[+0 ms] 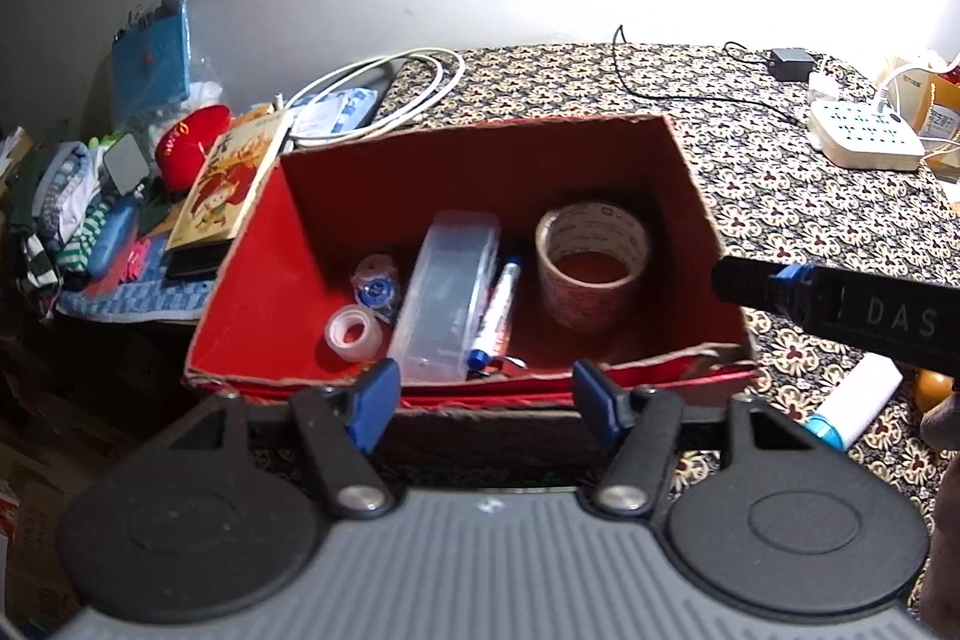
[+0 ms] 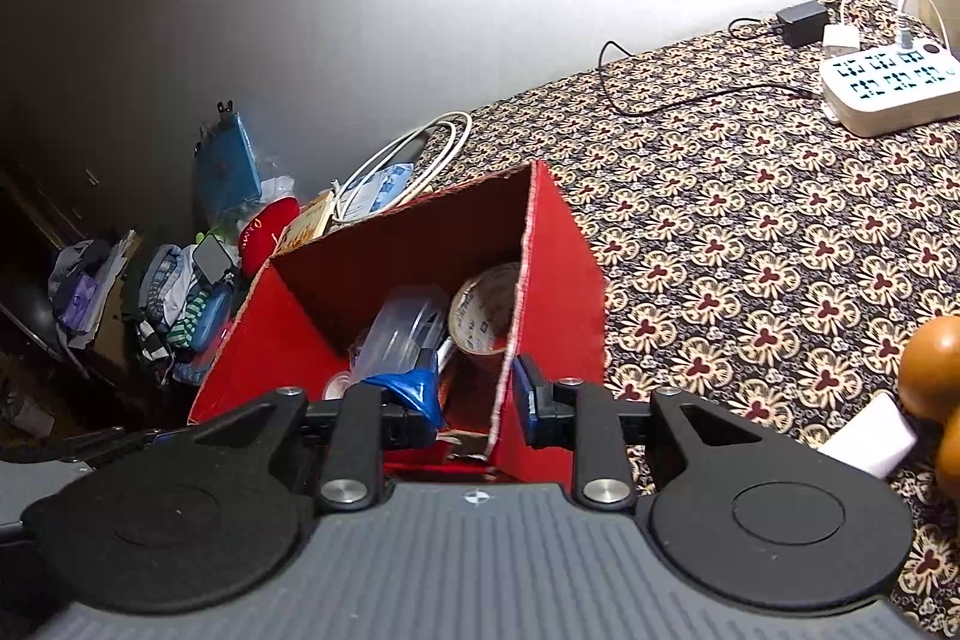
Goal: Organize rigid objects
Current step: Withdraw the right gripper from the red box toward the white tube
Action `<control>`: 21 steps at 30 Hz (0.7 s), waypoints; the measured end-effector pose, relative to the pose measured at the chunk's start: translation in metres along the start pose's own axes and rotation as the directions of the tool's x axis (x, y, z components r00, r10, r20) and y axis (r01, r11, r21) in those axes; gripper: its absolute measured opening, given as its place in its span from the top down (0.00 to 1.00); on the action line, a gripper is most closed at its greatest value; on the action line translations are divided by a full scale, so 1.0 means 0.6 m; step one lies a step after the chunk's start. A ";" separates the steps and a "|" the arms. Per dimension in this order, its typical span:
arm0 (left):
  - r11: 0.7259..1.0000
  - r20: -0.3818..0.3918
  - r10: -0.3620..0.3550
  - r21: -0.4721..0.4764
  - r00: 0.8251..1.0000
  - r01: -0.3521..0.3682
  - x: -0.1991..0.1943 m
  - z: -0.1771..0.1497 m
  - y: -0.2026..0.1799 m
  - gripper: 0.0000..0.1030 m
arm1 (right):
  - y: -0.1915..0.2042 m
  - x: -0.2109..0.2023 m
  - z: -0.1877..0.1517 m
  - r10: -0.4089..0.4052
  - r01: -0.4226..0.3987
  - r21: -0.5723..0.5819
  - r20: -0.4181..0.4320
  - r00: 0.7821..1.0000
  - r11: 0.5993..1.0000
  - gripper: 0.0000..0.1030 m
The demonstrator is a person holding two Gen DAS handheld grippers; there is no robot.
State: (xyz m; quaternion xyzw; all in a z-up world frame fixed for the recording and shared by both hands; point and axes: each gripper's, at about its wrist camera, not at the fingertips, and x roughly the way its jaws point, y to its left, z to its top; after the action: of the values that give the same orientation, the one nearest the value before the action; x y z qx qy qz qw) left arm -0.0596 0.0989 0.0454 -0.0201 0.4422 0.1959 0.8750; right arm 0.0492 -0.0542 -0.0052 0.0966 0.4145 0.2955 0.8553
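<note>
Left gripper (image 1: 486,394) is hovering wide open and empty at frame bottom, while right gripper (image 2: 474,397), jaws apart astride the right wall of the red box (image 2: 558,292) w/ tape roll (image 1: 591,262), is prob. steadying it.

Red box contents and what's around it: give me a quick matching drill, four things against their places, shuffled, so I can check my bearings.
Things:
1. big tape roll
2. small clear tape roll
3. marker pen
4. white power strip

Places:
A. on the patterned cloth, outside the red box
B. inside the box, right end
C. inside the box, near left corner
D. inside the box, alongside the clear plastic case

Pairs: 1-B, 2-C, 3-D, 4-A
</note>
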 end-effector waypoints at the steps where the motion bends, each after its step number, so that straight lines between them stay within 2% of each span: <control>1: 1.000 0.000 -0.003 0.000 1.000 0.003 -0.002 -0.002 -0.004 0.38 | -0.005 -0.003 -0.001 -0.001 0.001 0.003 -0.001 1.000 1.000 0.91; 13: 0.999 -0.009 -0.031 0.031 0.999 0.031 -0.019 -0.017 -0.071 0.37 | -0.047 -0.037 -0.021 -0.010 0.010 -0.002 -0.007 1.000 1.000 0.91; 21: 0.997 -0.043 -0.054 0.054 0.998 0.057 -0.010 -0.027 -0.109 0.37 | -0.083 -0.056 -0.037 -0.039 0.039 0.011 0.014 0.999 0.999 0.90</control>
State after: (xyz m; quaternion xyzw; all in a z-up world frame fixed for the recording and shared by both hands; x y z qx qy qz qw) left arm -0.0519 0.0333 0.0315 -0.0125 0.4650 0.1588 0.8709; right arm 0.0376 -0.1159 -0.0179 0.0953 0.4120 0.2758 0.8632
